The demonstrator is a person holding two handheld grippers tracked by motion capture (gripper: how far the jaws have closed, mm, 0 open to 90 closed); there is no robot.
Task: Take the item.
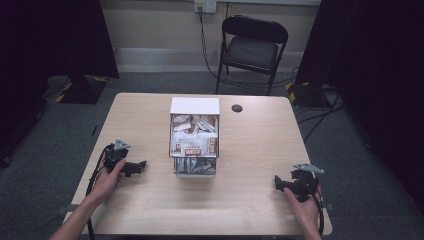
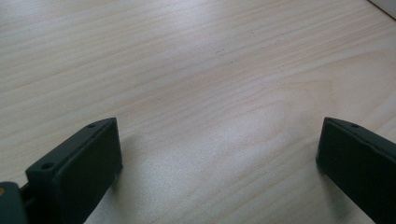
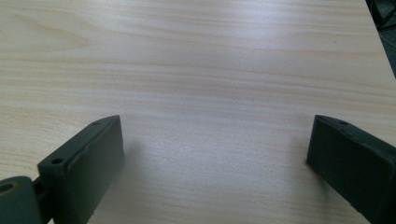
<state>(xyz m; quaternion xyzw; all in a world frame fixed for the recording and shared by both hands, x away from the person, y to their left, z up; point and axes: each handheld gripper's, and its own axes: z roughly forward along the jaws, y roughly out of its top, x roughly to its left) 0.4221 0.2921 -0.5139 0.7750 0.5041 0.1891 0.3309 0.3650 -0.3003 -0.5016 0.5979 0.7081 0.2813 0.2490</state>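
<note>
Left gripper (image 2: 219,154): fingers (image 2: 77,168) spread wide, nothing between them, bare pale wood grain beneath. Right gripper (image 3: 215,154): fingers (image 3: 84,161) likewise wide apart and empty, close above the wood.

From the high view, the left gripper (image 1: 141,165) rests low on the surface (image 1: 240,200), in the person's left hand (image 1: 107,181), pointing inward toward the middle. The right gripper (image 1: 278,182) sits near the front right corner in the right hand (image 1: 304,202), also pointing inward. Both well apart from the work.

The thing between them: a small clear drawer box (image 1: 194,137) with a white top, standing mid-surface, slightly toward the far side. Drawer pulled out toward the person, stuffed with packets (image 1: 194,135), brown-and-white wrappers up top, silvery ones in the lowest front section. Neither gripper touches it.

Judgement: a start or rest pose; the reach toward the box has yet to begin. To do it well, bring one gripper in from its own side and come down over the open drawer rather than from the front, so the box is not shoved back. Pick a packet lying loose on top; pinch an edge, not the heap. The other gripper could steady the box wall, since it looks light and may slide.

Beyond: a round dark grommet (image 1: 237,108) in the surface past the box, a folding chair (image 1: 252,50) against the far wall.
</note>
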